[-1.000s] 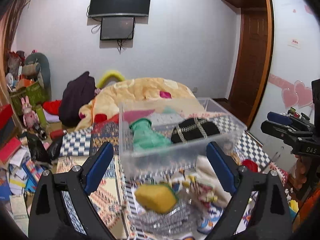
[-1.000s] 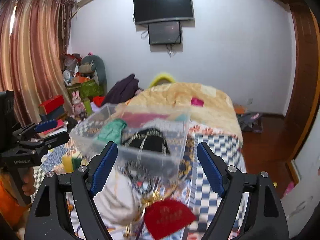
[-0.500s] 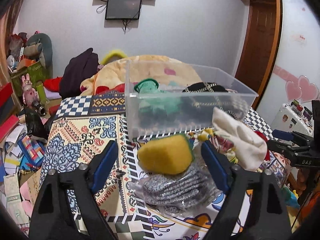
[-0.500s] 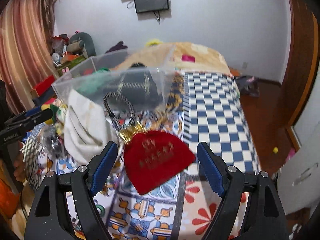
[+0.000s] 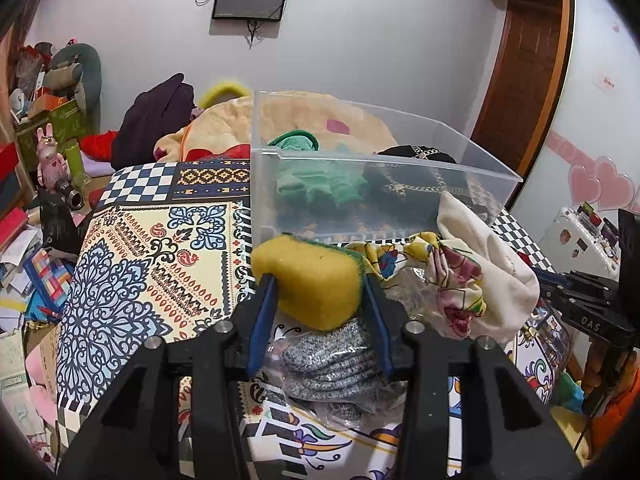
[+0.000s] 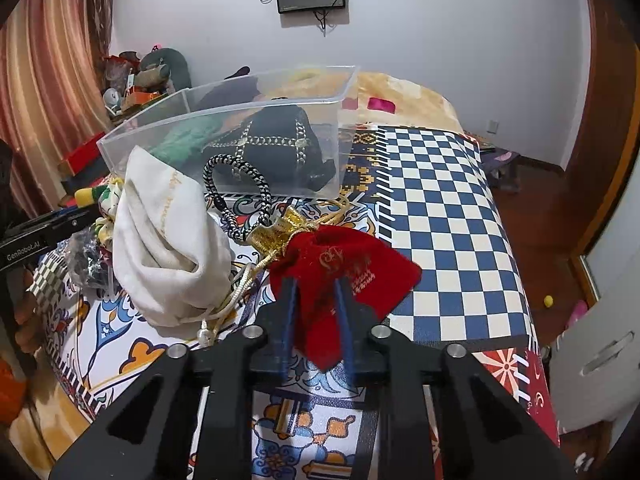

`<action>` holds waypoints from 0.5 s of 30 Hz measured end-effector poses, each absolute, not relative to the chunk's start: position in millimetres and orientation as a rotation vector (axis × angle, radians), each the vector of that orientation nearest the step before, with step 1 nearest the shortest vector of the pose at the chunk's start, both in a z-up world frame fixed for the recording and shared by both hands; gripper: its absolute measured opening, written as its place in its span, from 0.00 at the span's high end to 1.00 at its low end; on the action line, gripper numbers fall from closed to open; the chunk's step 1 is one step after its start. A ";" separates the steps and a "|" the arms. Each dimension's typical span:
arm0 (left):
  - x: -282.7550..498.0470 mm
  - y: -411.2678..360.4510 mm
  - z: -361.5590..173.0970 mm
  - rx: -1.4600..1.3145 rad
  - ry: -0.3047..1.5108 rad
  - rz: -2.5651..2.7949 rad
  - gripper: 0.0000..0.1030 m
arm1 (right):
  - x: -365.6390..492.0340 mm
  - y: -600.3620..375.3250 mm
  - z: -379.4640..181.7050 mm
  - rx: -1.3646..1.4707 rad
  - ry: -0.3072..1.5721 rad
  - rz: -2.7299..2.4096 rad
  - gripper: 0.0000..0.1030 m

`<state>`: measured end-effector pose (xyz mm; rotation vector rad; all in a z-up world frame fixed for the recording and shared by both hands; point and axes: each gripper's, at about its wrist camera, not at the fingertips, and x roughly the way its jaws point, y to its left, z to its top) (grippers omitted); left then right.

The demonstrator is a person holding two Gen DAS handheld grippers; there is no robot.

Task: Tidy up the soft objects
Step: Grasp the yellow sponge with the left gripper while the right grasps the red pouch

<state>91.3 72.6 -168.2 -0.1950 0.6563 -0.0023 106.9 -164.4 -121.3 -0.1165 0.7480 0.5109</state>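
Observation:
My left gripper (image 5: 318,286) is shut on a yellow sponge (image 5: 310,280) with a green scouring side, in front of the clear plastic bin (image 5: 384,164). The bin holds a green knit item (image 5: 320,180) and a black pouch with gold chain (image 5: 416,176). My right gripper (image 6: 316,300) is shut on a red velvet pouch (image 6: 344,268) with gold trim. Beside it lie a cream drawstring bag (image 6: 164,240) and a black-and-white braided cord (image 6: 236,196). A grey knit item in plastic (image 5: 336,364) and a floral cloth (image 5: 440,268) lie under and right of the sponge.
The patterned tabletop (image 5: 152,264) extends left; a blue-white checkered part (image 6: 436,208) extends right to the table edge. A heaped bed blanket (image 5: 224,120) lies behind the bin. Cluttered floor items (image 5: 24,240) sit left. The other gripper (image 5: 588,304) shows at the right.
Both grippers dropped toward the table and closed: the left on the yellow sponge, the right on the red pouch. The bin now sits farther up in both views.

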 end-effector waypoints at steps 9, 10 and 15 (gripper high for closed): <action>70.4 65.0 -148.0 -0.165 0.593 0.008 0.62 | 96.3 -173.6 -97.9 -0.081 0.670 0.500 0.94; 67.7 64.1 -143.2 -0.166 0.582 0.000 0.62 | 94.7 -175.2 -94.7 -0.078 0.658 0.498 0.94; 55.9 60.9 -123.9 -0.171 0.529 -0.015 0.62 | 96.2 -170.3 -88.6 -0.133 0.645 0.463 0.94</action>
